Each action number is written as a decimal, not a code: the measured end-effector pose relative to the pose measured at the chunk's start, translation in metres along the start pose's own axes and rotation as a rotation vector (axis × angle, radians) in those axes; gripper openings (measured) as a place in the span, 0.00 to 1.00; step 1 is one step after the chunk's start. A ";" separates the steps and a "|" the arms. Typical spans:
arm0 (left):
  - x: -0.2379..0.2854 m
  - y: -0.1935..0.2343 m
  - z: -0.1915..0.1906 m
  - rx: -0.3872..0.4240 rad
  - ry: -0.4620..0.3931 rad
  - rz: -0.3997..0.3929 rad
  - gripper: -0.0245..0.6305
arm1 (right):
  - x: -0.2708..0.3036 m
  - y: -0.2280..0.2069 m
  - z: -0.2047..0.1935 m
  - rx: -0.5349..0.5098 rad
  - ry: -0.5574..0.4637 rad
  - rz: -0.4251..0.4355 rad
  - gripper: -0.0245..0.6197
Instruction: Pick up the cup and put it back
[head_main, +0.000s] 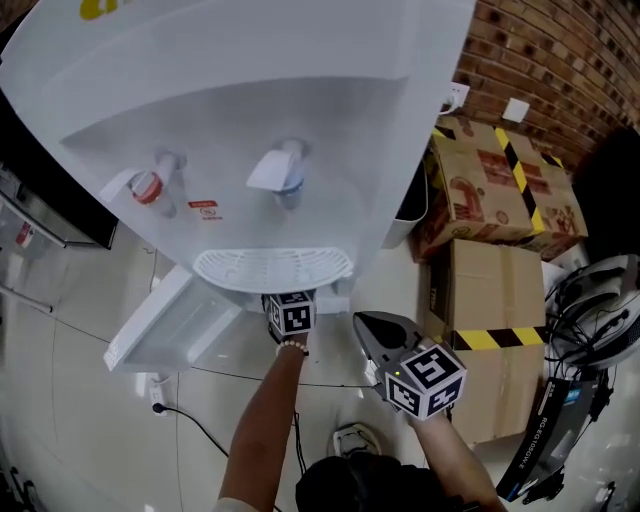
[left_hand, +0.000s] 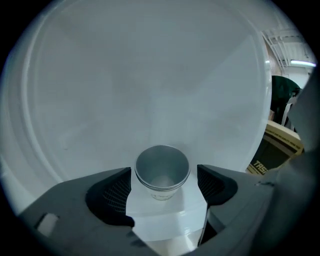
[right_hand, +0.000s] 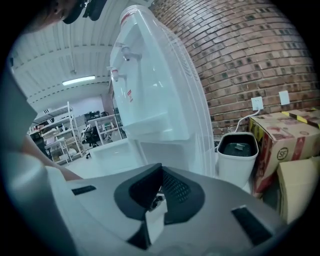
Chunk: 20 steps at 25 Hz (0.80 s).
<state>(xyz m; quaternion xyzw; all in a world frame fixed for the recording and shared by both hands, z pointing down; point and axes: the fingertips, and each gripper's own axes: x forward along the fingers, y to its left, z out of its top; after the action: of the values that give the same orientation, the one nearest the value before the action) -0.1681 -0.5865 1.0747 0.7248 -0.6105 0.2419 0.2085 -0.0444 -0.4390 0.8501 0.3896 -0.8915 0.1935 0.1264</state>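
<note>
The right tongs (right_hand: 161, 187) are closed together on nothing, near the left ones. The left tongs (left_hand: 162, 176) stand wide apart just under the drip tray (head_main: 272, 268) of the white water dispenser (head_main: 250, 110). The metal cup (left_hand: 162, 164) sits between their pads (left_hand: 117, 187), mouth toward the camera, not gripped. Farther off, cardboard boxes (head_main: 495, 190) lie by a brick wall (head_main: 560, 50).

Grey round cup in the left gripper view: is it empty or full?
Empty: that view looks straight into the grey round cup and shows its bare bottom, no liquid.
</note>
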 end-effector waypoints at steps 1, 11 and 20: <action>0.003 0.001 -0.002 -0.005 0.005 0.005 0.68 | -0.001 0.001 0.001 -0.001 -0.004 0.001 0.05; 0.010 0.000 0.005 0.018 -0.049 -0.008 0.57 | -0.002 -0.005 0.001 -0.005 -0.003 -0.011 0.05; -0.077 -0.001 -0.021 -0.054 -0.096 -0.044 0.56 | -0.011 0.005 0.005 0.000 0.006 -0.047 0.05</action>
<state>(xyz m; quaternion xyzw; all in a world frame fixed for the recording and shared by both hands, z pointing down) -0.1800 -0.5136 1.0452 0.7428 -0.6101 0.1857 0.2038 -0.0413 -0.4305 0.8402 0.4099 -0.8818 0.1915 0.1335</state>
